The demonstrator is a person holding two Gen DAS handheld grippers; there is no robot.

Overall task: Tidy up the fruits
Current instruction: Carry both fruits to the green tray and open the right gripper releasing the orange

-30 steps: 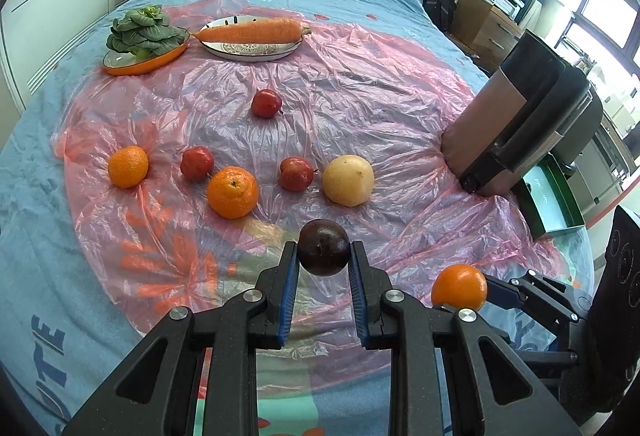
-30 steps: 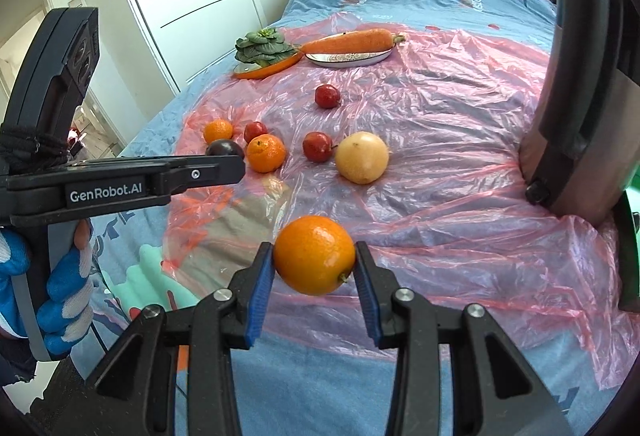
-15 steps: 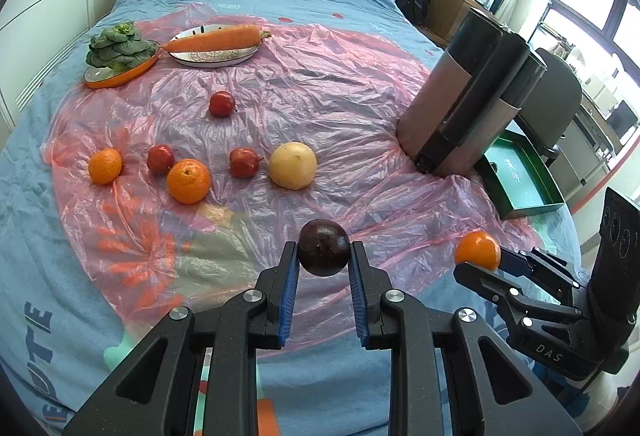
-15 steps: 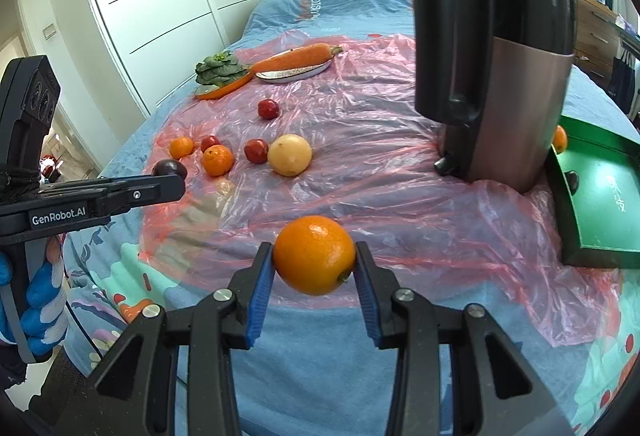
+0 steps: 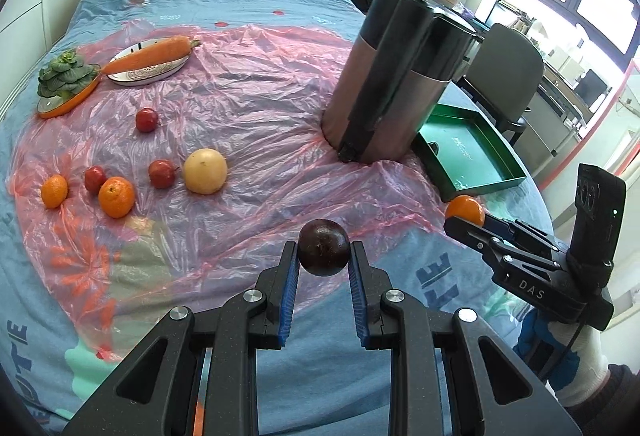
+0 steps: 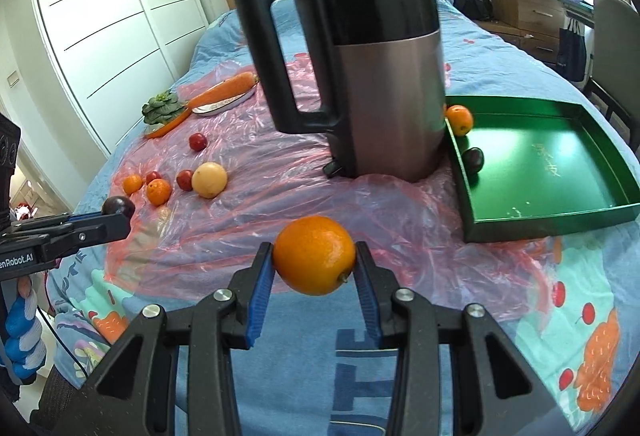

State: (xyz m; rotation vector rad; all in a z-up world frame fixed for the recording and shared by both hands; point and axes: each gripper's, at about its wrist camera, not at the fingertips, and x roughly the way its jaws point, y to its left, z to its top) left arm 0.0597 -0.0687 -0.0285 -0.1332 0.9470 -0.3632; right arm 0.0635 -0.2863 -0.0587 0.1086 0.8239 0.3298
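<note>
Swung over toward the green tray point(image 6: 592, 213) now, kettle point(image 6: 384, 75) way closer. Left gripper point(image 5: 323, 268) clamped on dark plum point(image 5: 323, 247), right gripper point(image 6: 314, 270) squeezing orange point(image 6: 314, 255).

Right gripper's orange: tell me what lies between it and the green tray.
Only bedding: wrinkled pink plastic sheet over the blue bedspread, no fruit there. The right wrist view shows orange and tray; the kettle stands behind.

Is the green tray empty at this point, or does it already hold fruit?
Not empty: the green tray holds one small orange and one dark round fruit near its left wall.
</note>
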